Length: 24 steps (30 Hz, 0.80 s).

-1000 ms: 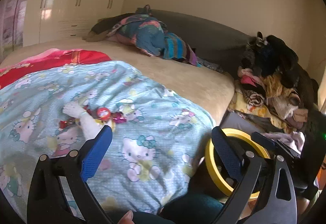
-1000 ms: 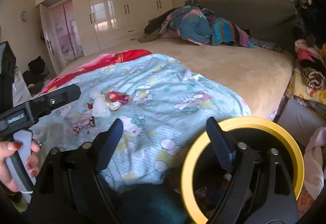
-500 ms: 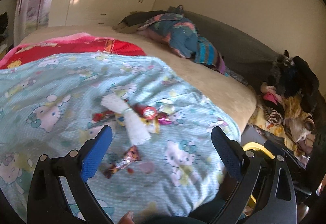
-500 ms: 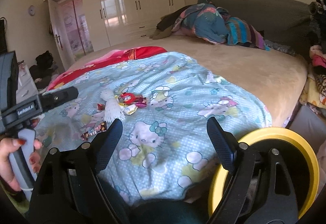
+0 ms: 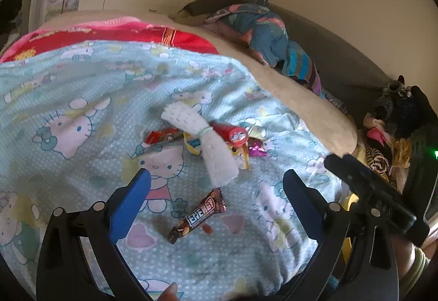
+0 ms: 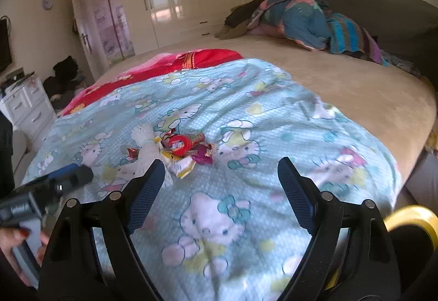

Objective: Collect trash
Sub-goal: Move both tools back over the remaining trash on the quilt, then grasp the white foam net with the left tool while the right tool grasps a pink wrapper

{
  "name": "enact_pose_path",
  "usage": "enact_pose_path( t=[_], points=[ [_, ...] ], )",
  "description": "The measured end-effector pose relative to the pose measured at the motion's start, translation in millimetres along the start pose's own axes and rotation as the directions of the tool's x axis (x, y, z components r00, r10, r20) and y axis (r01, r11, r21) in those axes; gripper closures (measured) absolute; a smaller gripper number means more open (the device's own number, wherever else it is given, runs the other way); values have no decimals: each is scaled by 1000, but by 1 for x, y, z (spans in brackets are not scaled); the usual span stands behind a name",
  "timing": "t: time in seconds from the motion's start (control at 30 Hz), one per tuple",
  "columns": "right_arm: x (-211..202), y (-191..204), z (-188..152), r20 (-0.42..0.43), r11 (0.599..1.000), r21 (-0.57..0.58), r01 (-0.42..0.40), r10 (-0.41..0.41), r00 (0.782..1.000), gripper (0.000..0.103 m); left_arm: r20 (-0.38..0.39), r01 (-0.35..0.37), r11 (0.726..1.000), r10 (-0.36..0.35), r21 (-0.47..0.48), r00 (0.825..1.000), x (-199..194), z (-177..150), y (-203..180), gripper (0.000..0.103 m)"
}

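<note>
1. Left gripper [image 5: 216,199]: fingers spread wide, nothing between the pads. The energy bar [image 5: 197,216] lies flat on the blanket [image 5: 82,82] in the gap, slightly nearer the left finger, and I can't see any contact.
2. Risk: the bar lies diagonally across the gap. If the jaws close on it askew, the slick foil could squirt out or the pads could pinch a fold of blanket with it.
3. Beyond the fingertips, the pile [image 5: 208,136]: red tube, purple and yellow wrappers, with a white cloth roll [image 5: 210,147] lying across them. A sweep at the pile could grab the roll, probably not trash, or drag wrappers under it.
4. Right gripper [image 6: 219,177]: also wide open and empty. The pile [image 6: 183,147] sits ahead of its left fingertip, not between the fingers.
5. Risk: both grippers aim at the same patch. The left gripper's body shows blurred just left of the right one's left finger, so a clash is plausible.
6. Bin [image 6: 410,218]: only a yellow rim is visible, beyond the right finger, low at the bed edge. Light wrappers may miss it when dropped.
7. Hard to make out: wrappers under the roll, so the count is unclear. The right view is motion-blurred, and the bin interior is cut off. The energy bar is hidden from the right view, likely behind the left finger.
</note>
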State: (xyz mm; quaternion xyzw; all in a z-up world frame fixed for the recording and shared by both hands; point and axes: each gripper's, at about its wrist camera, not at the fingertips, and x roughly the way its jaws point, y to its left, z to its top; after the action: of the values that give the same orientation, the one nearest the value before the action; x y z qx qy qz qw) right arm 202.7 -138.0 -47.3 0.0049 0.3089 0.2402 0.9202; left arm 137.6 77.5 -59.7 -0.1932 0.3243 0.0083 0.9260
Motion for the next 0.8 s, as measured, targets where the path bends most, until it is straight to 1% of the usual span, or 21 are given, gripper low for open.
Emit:
enact_pose_path(
  t=[0.03,0.1,0.13,0.2,0.23,0.27,0.3,0.4,0.5,0.73,0.8],
  points=[
    [5,0,2,-8,1000,-3,-4,4,1000,27,-9,1,1000,-1,-7,1000,4,0,2,10],
    [21,2,8,-36,1000,-3,-23,23,999,30,-18,4,1000,-4,-11,1000,10,0,5,19],
    [29,2,10,-51,1000,-4,-28,28,998,30,-24,6,1000,-6,-11,1000,13,1,5,22],
    [41,2,12,-74,999,-2,-34,34,997,32,-45,16,1000,-17,-13,999,20,0,5,33],
    [48,2,13,-90,999,-2,-34,34,995,33,-54,20,1000,-20,-15,998,23,0,6,35],
    [56,2,14,-109,999,-2,-37,37,993,35,-62,23,1000,-24,-17,998,26,0,6,41],
    [64,1,14,-128,999,0,-37,37,991,38,-69,25,1000,-26,-18,997,29,-1,6,44],
    [86,-2,12,-188,999,21,-47,50,981,43,-91,28,999,-30,-20,995,37,-1,6,49],
    [102,-3,10,-217,997,47,-56,65,974,46,-107,29,999,-30,-13,994,44,-2,5,50],
    [123,-4,9,-240,992,102,-76,98,966,56,-168,34,999,-32,9,985,66,-4,0,51],
    [126,-4,8,-248,991,106,-79,104,963,60,-177,34,999,-30,17,984,70,-4,-1,52]
  ],
)
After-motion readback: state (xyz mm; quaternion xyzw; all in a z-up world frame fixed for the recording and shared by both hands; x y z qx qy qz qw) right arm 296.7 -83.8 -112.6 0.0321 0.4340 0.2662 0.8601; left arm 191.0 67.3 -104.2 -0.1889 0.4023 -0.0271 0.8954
